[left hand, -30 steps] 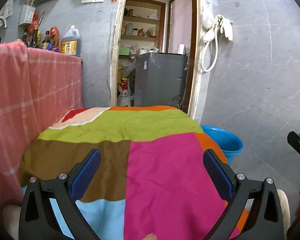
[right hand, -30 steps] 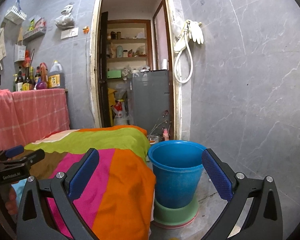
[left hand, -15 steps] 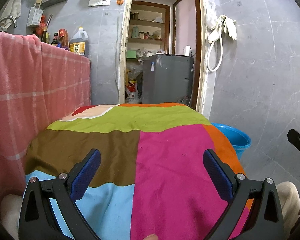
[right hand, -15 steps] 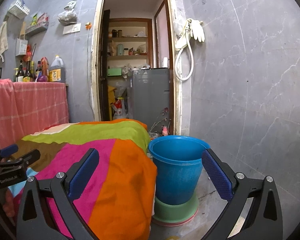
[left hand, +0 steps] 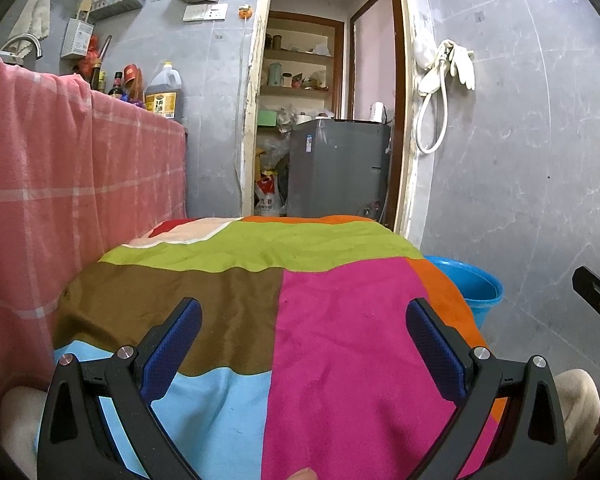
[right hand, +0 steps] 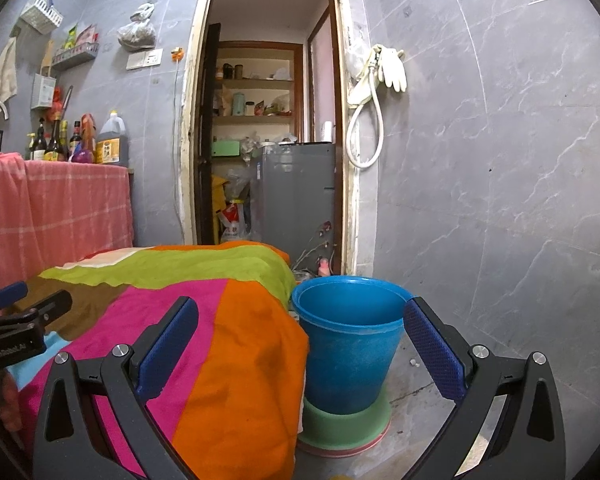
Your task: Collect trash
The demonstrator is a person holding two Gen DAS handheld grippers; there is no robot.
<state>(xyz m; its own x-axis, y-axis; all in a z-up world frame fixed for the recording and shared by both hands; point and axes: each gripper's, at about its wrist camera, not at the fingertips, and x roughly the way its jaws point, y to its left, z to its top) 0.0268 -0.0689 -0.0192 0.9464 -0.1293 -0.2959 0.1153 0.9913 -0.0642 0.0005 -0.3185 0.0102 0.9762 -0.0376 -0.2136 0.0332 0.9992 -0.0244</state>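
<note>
Left tongs [left hand: 302, 344] released, jaws spread wide, nothing between them. They hover over the patchwork cloth [left hand: 320, 320] covering the desk, above the seam where brown meets magenta.

Right tongs [right hand: 300, 340] released too, wide apart, holding nothing. They sit off the desk's right edge, aimed at the blue bucket [right hand: 350, 344].

The bucket stands upright on the floor, long axis vertical, mouth open upward. It sits in a green basin [right hand: 346, 420] and is just beside the draped orange corner of the cloth; touching or not can't be told from this angle. Inside looks bare from the right wrist view, though the bottom is hidden by the rim. In the left wrist view only part of the rim [left hand: 476, 284] shows past the desk's right edge.

No trash can be made out on the cloth in either view.

Edges: the desk's left side runs close along a pink checked cloth [left hand: 60, 184] hanging over a counter with bottles and an oil jug [left hand: 164, 94]. The far edge faces an open doorway with a grey appliance [left hand: 340, 168] inside. Right of the bucket, grey tiled wall [right hand: 500, 160] and open floor. A white hose and gloves [right hand: 380, 92] hang on the wall above the bucket, well apart from it.

The right tongs' tip [left hand: 598, 296] shows at the left view's right edge; the left tongs [right hand: 20, 308] show at the right view's left edge.
</note>
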